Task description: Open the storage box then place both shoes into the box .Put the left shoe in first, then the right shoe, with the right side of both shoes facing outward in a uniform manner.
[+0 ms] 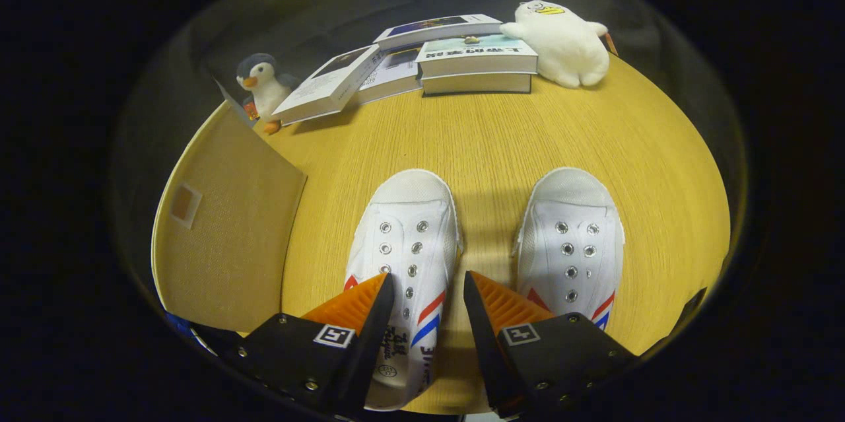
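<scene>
Surface: wooden table (502,138), backed by dark cloth.
Gripper: the gripper (428,300) was seen with fingers spread apart, nothing pinched; the left shoe's rear part lay between them.
Left shoe: white left shoe (406,237), toe pointed away.
Right shoe: right shoe (571,237), beside it, apart, just beyond the right finger.
Storage box: beige storage box (228,230) flap, left of the shoes.
Background: books (455,55), penguin toy (264,88), white plush (564,42).

White shoes (406,244) with red-blue stripes on tan table (488,138).
</scene>
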Demonstrator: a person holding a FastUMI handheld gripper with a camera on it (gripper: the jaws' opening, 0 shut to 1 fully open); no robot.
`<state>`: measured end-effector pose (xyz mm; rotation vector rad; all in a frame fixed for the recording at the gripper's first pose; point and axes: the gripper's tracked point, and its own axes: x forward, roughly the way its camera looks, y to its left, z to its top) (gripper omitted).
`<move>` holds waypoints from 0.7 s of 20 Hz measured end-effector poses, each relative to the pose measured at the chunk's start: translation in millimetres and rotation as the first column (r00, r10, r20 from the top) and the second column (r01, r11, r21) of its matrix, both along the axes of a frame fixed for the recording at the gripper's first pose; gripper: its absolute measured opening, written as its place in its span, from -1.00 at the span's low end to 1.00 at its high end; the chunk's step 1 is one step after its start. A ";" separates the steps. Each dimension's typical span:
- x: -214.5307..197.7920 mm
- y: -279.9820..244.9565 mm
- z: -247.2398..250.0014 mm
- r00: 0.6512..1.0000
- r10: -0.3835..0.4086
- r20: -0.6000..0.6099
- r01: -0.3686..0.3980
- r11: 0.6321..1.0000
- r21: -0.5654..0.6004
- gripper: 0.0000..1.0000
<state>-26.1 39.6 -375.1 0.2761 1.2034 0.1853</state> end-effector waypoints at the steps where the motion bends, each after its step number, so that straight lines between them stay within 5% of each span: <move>1: -0.9 2.6 -0.2 1.000 -0.021 -0.015 0.022 0.999 0.044 0.33; 2: -2.5 5.8 0.8 0.998 -0.051 -0.038 0.054 0.995 0.084 0.33; 3: -6.3 4.8 4.8 0.995 -0.085 -0.054 0.090 0.990 0.109 -0.09; 5: -4.6 6.6 -2.0 0.992 -0.108 -0.064 0.115 0.987 0.116 -0.10; 9: -6.0 0.6 1.3 0.988 -0.128 -0.082 0.135 0.987 0.091 -0.71; 11: -5.3 2.4 -4.7 0.977 -0.191 -0.095 0.200 0.976 0.090 -0.72; 12: -4.6 -1.2 -0.3 0.971 -0.209 -0.116 0.219 0.972 0.086 -0.99; 14: -9.8 0.2 10.1 0.957 -0.249 -0.149 0.268 0.955 0.124 -0.99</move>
